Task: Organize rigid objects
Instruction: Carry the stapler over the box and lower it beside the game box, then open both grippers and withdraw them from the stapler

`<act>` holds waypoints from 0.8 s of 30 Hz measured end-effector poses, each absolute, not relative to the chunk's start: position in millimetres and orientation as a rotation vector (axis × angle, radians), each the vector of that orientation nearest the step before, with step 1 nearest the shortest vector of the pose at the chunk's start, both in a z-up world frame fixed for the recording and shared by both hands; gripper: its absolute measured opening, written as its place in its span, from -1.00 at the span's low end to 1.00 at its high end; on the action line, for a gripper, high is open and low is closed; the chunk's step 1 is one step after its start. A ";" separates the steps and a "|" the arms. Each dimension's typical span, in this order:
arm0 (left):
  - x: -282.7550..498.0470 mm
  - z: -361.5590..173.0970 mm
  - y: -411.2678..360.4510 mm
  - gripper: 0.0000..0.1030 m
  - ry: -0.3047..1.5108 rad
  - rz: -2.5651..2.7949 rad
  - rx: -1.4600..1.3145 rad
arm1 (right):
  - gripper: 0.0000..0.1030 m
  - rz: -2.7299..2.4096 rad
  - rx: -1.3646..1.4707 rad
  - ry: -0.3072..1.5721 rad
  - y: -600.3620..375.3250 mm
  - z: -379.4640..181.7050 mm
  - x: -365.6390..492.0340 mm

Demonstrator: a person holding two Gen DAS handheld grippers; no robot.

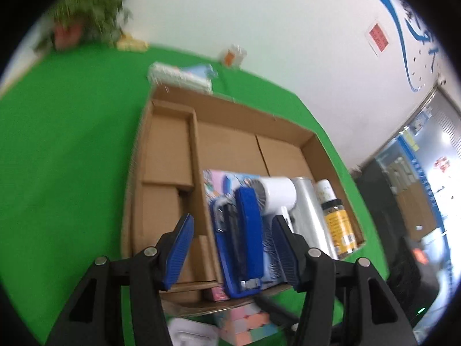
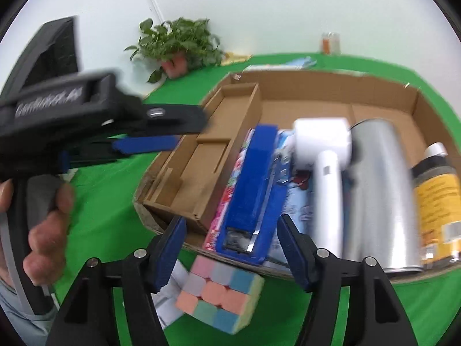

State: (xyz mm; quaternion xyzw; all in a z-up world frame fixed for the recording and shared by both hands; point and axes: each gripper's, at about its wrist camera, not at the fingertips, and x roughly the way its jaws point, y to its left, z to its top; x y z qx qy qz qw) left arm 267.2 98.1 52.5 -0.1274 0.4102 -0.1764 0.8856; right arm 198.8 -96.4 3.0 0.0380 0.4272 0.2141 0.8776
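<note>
A desk [image 2: 109,216] with a green cover carries a potted plant [image 2: 178,47] at its far edge by the white wall [image 2: 259,8], and a small clear jar [image 2: 330,43] with something orange stands further along that edge.

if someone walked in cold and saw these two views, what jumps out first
The bright green table dominates, with an open cardboard box on it. At the box's near end lie a blue stapler, a white hair dryer, a silver can and a yellow-labelled bottle. A pastel puzzle cube sits outside, below the open right gripper.
</note>
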 end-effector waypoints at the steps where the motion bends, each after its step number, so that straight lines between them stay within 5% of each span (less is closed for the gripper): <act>1: 253.2 61.0 96.8 0.09 0.789 -0.325 -0.199 | 0.40 0.422 0.051 0.848 -98.4 8.6 192.3; 3: 216.2 75.5 91.2 0.41 0.626 -0.205 -0.042 | 0.99 0.343 -0.022 0.707 -104.8 22.0 170.9; 4: 198.6 78.8 86.8 0.74 0.548 -0.153 0.018 | 1.00 0.301 -0.038 0.628 -109.2 27.9 154.8; 7: 155.8 73.6 78.6 0.92 0.425 -0.049 0.134 | 1.00 0.287 -0.054 0.571 -119.8 32.5 123.1; 24: 130.9 -56.4 123.9 0.91 1.023 -0.140 -0.303 | 0.98 0.582 -0.060 0.960 -136.2 -48.3 30.8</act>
